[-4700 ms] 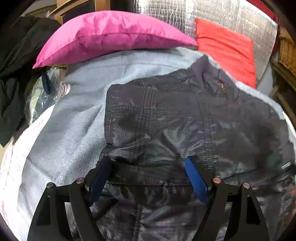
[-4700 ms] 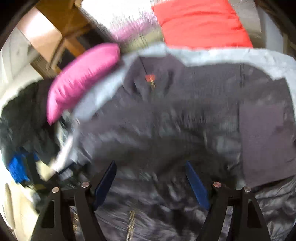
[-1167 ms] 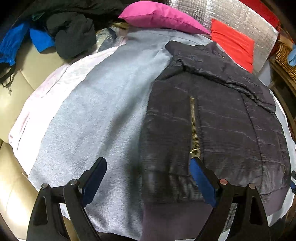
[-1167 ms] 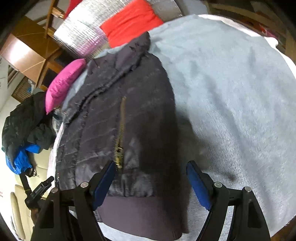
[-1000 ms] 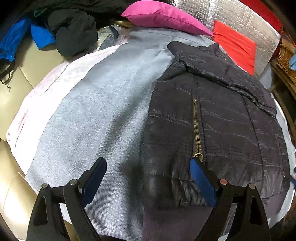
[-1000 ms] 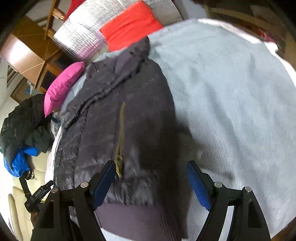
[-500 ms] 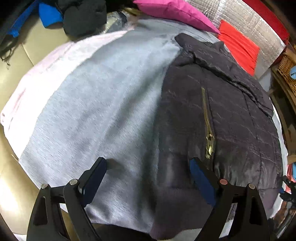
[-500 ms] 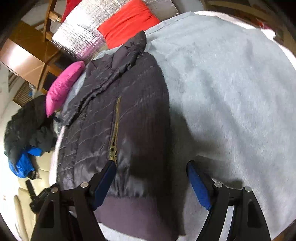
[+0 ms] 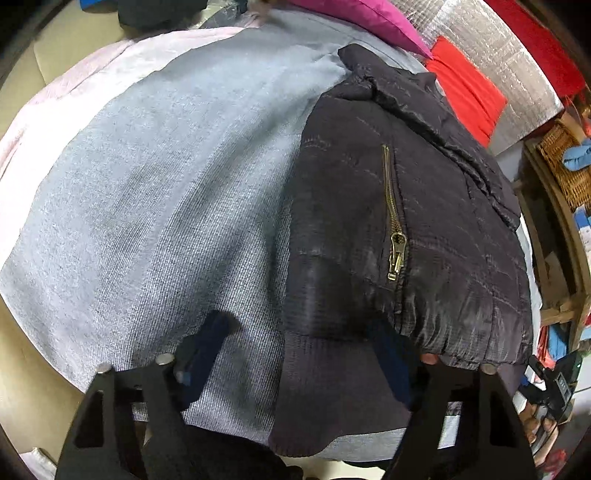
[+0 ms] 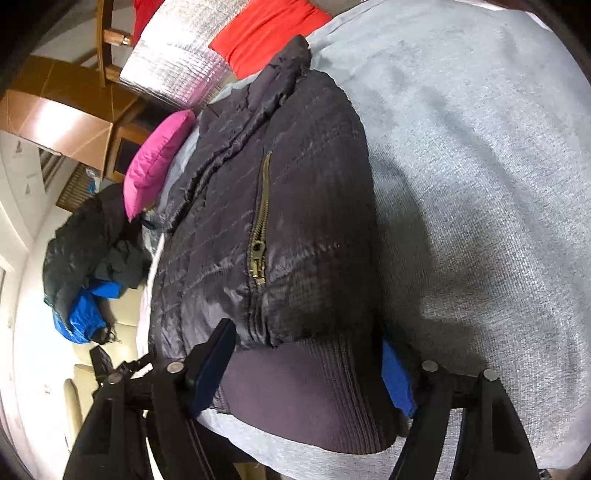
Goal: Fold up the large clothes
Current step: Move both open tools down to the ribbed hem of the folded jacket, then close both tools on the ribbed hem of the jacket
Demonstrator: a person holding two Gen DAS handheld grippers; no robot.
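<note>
1. The left tongs point(image 9: 299, 354) hang low over the near left corner of the jacket point(image 9: 406, 229). Their jaws have just been closing but there is a wide gap between them. The ribbed band point(image 9: 332, 391) lies in that gap, and the pads do not look pressed on it, so nothing is held.
2. The jacket lies on a grey blanket point(image 9: 166, 192) on a bed or sofa. It looks folded lengthwise into a long narrow shape, with the collar at the far end and the band at the near edge.
3. The right tongs point(image 10: 306, 362) hang over the same band from the other side. Their jaws have just been closing too, and they are partly open. The band sits between the pads, but no squeeze shows yet.
4. I think the side folds are done. What looks left is to grab the bottom end and fold it up toward the collar.
5. The jacket is dark, puffy and shiny, with stitched lines across it. A brass zipper point(image 10: 260, 236) runs along it. The band is soft, dull and ribbed. The blanket is fuzzy and flat.
6. A pink pillow point(image 10: 155, 162) and a red cushion point(image 10: 269, 29) lie beyond the collar.
</note>
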